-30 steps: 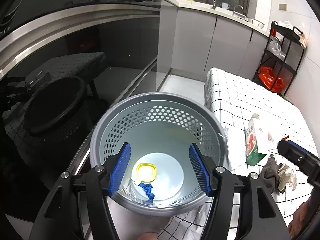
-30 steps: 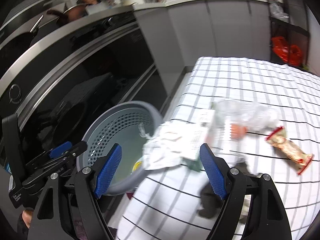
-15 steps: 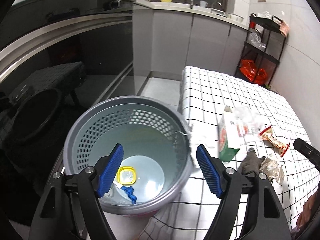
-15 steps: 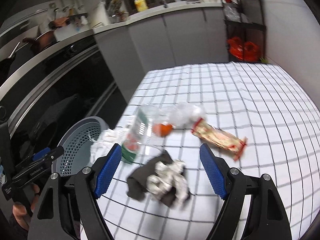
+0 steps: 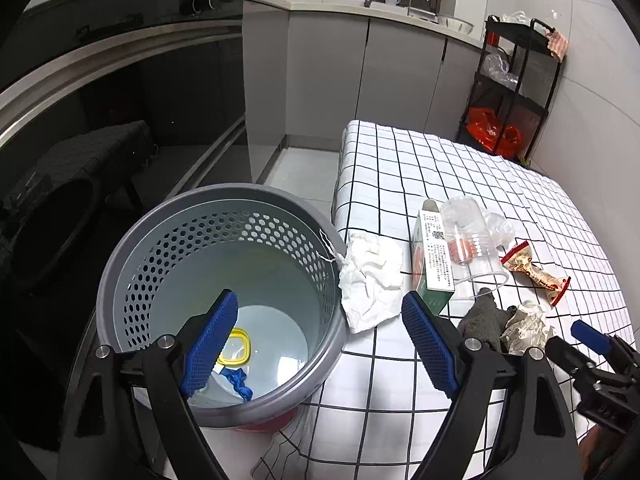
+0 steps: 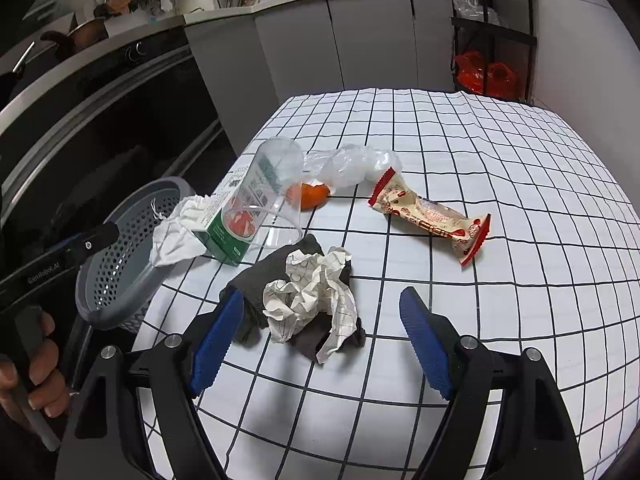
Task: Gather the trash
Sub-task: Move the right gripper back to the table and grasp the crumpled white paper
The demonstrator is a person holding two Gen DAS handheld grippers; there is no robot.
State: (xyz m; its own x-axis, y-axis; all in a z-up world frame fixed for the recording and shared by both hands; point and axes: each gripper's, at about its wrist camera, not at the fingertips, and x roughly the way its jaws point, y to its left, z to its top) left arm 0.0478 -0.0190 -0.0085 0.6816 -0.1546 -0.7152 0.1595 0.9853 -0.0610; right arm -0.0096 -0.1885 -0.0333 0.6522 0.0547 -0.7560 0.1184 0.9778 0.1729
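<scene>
Left wrist view: we see the left gripper [image 5: 320,344] hanging over the near rim of the grey bin [image 5: 120,272], jaws spread wide, nothing between them — empty. The bin sits hard against the edge of the checked table [image 5: 460,168], probably so trash can go straight in. Inside already: a yellow lid [image 5: 238,350] and a blue scrap [image 5: 238,380]. A white tissue [image 5: 370,276] drapes from the tabletop onto the bin rim. Beside it stands a green carton [image 5: 434,264] with a clear cup [image 5: 470,244] leaning on it, and a snack wrapper [image 5: 534,272] farther right.

Right wrist view: we see the right gripper [image 6: 320,340] low over the table, jaws fully apart, gripping nothing. The crumpled paper [image 6: 312,296] lies on a dark cloth [image 6: 260,280] right in the opening; the left pad looks to be just at the cloth's edge — contact unclear. We judge this the next pick, since the jaws already bracket the wad. The wrapper [image 6: 430,216], an orange peel [image 6: 312,194] and a clear plastic bag [image 6: 352,166] wait farther out, all still on the table.
</scene>
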